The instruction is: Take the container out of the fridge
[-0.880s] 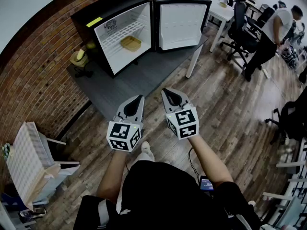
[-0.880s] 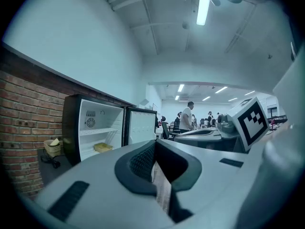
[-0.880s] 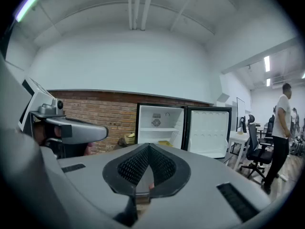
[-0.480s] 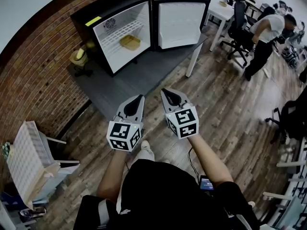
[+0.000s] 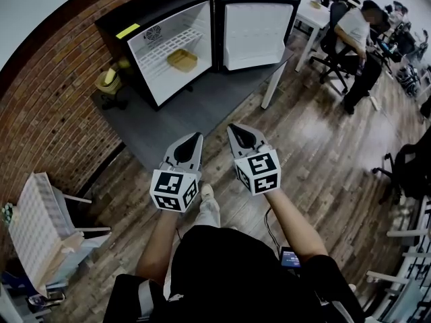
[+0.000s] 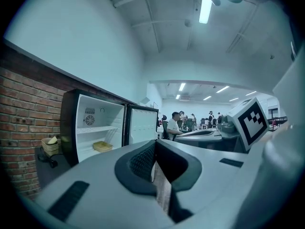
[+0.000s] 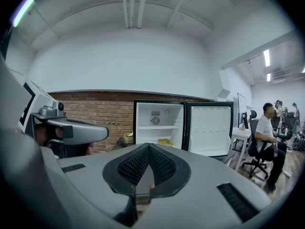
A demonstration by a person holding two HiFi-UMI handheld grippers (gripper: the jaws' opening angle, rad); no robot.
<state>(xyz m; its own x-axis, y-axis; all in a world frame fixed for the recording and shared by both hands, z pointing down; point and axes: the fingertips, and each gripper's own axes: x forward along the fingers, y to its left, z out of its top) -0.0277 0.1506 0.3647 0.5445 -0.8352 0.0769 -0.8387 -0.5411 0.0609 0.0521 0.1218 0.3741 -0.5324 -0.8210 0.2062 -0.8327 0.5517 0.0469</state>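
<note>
A black mini fridge [image 5: 158,15] stands on a dark grey table [image 5: 195,110] with its door [image 5: 254,36] swung wide open. A shallow yellow container [image 5: 183,60] lies on the fridge floor under the white wire shelf [image 5: 168,44]; it also shows as the container [image 6: 102,146] and the container [image 7: 166,142] in the gripper views. My left gripper [image 5: 194,138] and right gripper [image 5: 234,128] are held side by side over the wooden floor, well short of the table. Both are shut, with nothing between the jaws.
A yellow stack of bowls [image 5: 111,81] sits on the table left of the fridge by the brick wall. A white desk [image 5: 311,15] with office chairs and a seated person [image 5: 353,32] is at the back right. A white rack [image 5: 34,227] stands at the left.
The person at the back right has moved from standing to the desk. My foot has stepped forward under the grippers. Both grippers hold about the same place.
</note>
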